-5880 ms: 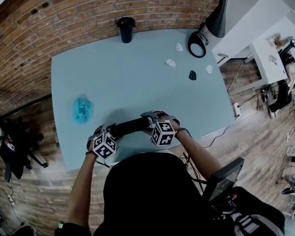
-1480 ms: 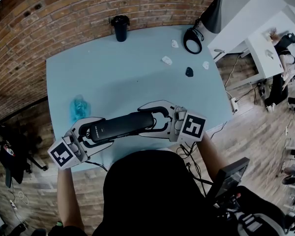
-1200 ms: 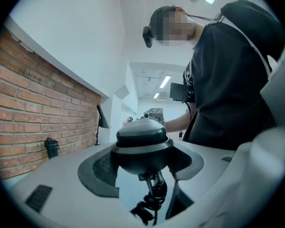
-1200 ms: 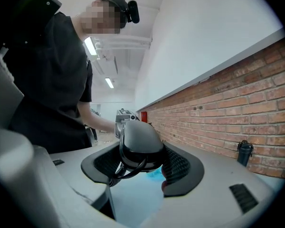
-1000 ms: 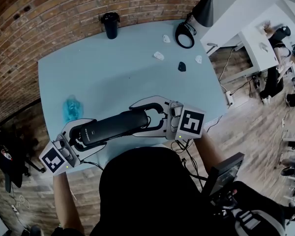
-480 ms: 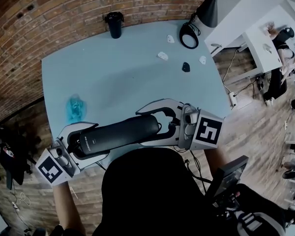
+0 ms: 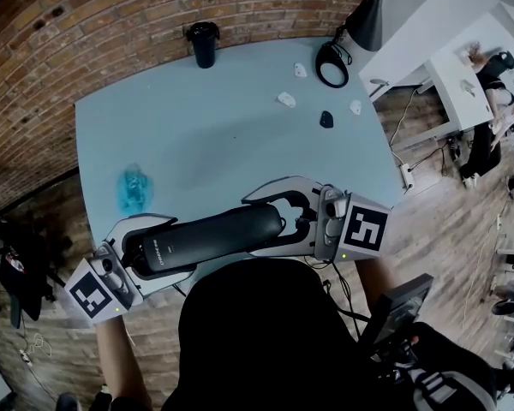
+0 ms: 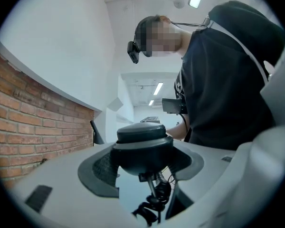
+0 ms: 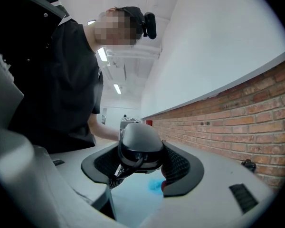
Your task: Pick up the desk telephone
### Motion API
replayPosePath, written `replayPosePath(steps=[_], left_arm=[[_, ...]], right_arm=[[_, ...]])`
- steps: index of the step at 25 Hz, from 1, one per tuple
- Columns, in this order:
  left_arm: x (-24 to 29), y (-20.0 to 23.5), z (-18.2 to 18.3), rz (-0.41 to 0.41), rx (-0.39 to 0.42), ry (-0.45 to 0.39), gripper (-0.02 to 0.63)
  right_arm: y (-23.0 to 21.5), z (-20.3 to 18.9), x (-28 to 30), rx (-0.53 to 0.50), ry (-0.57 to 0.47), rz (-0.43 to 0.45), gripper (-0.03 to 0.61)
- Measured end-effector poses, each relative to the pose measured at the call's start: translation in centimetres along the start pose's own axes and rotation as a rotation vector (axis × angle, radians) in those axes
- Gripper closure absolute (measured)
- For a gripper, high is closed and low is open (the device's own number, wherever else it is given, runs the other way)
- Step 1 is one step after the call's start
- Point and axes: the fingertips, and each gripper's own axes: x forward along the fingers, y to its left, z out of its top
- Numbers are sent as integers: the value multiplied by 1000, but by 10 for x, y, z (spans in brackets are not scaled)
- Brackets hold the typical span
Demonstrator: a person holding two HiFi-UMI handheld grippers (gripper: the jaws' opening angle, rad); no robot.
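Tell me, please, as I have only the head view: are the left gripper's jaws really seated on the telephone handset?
Observer: Yes. In the left gripper view, the left gripper has its dark jaw linings pressed against both sides of the rounded end of the telephone handset.
Operator: Thank you. Is anything hanging under that end?
Observer: Yes. A coiled black cord plugs into the underside of that end and hangs down between the jaws.
Operator: And the right side, please?
Observer: In the right gripper view, the right gripper clamps the opposite end in the same way.
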Motion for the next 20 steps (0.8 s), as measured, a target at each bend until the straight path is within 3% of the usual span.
replayPosePath(steps=[20], left_arm=[[-5,-2,-25,-28,-72,42,314]], right_arm=[[3,-20,7,85,25,42,319]])
